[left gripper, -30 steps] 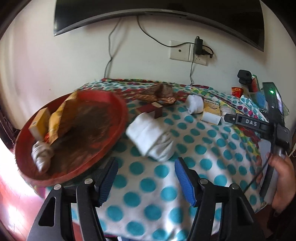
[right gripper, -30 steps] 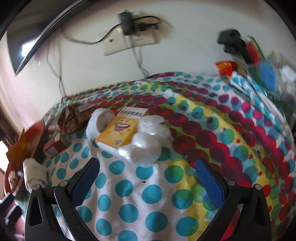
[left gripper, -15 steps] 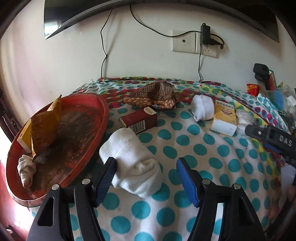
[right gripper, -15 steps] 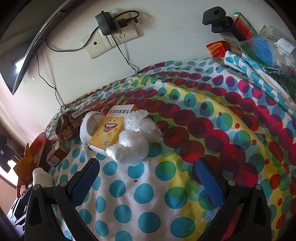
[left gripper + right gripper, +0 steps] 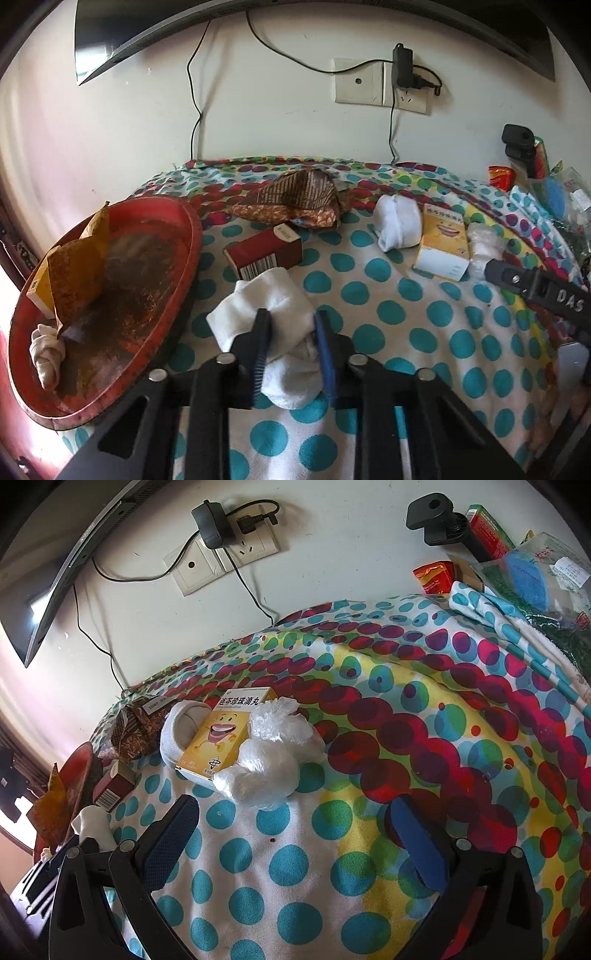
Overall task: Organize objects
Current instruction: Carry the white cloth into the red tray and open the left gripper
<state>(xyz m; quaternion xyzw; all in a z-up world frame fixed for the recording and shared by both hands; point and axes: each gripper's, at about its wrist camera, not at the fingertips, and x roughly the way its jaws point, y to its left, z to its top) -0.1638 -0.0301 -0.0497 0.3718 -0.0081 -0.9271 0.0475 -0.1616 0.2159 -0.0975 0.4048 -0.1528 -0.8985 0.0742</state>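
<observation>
My left gripper (image 5: 293, 338) is shut on a rolled white sock (image 5: 266, 302) lying on the polka-dot cloth, just right of the red round tray (image 5: 177, 236). The tray holds a yellow box, a torn brown paper bag (image 5: 75, 273) and a knotted cloth (image 5: 46, 352). A red carton (image 5: 264, 253) lies behind the sock. My right gripper (image 5: 291, 830) is open and empty over the cloth, in front of a white plastic bag (image 5: 269, 764), a yellow medicine box (image 5: 225, 734) and a second white sock (image 5: 181, 731).
A brown patterned wrapper (image 5: 295, 199) lies near the wall. Packets, a folded cloth and a black clamp (image 5: 436, 517) crowd the right end of the table. Wall sockets with a charger (image 5: 402, 70) and hanging cables are behind. A monitor edge sits above.
My left gripper moved forward over the white sock and closed on it. My right gripper stayed open and drew slightly nearer the plastic bag and yellow box.
</observation>
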